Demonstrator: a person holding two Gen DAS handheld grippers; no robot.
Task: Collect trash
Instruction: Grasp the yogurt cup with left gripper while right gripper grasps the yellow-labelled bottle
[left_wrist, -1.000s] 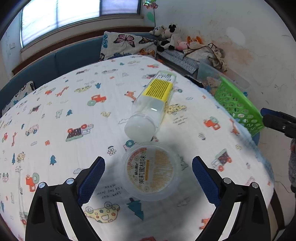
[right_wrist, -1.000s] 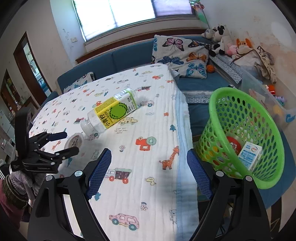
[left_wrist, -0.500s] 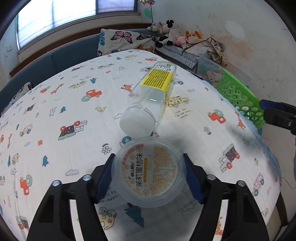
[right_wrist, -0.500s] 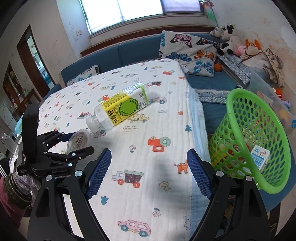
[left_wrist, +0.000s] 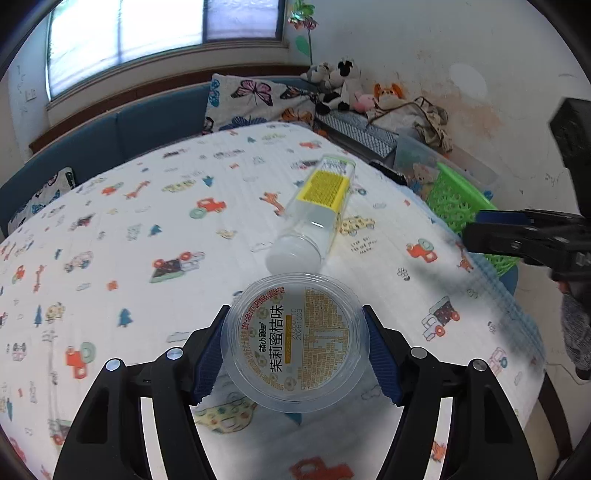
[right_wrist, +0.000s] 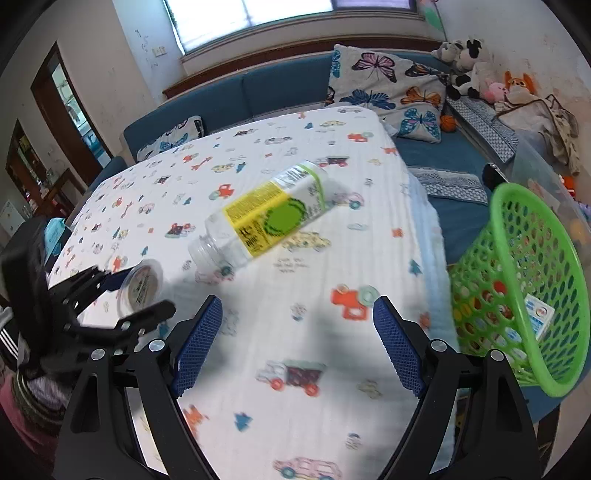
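The left tongs (left_wrist: 295, 347) have just been closing and now clamp a clear lidded cup (left_wrist: 295, 341) across its widest part, both blue pads pressed against its sides. That grip keeps the printed lid facing up and the round tub from slipping out. The cup sits just above the counter (left_wrist: 129, 221), near the cap end of a plastic bottle (right_wrist: 262, 218) lying on its side on the patterned cloth. The right tongs (right_wrist: 297, 343) stand wide and hold nothing, aimed toward that bottle, probably the next piece to collect. A green basket (right_wrist: 517, 280) stands beside the counter's edge, already holding a small carton (right_wrist: 537, 314), so it looks like the place for the trash.
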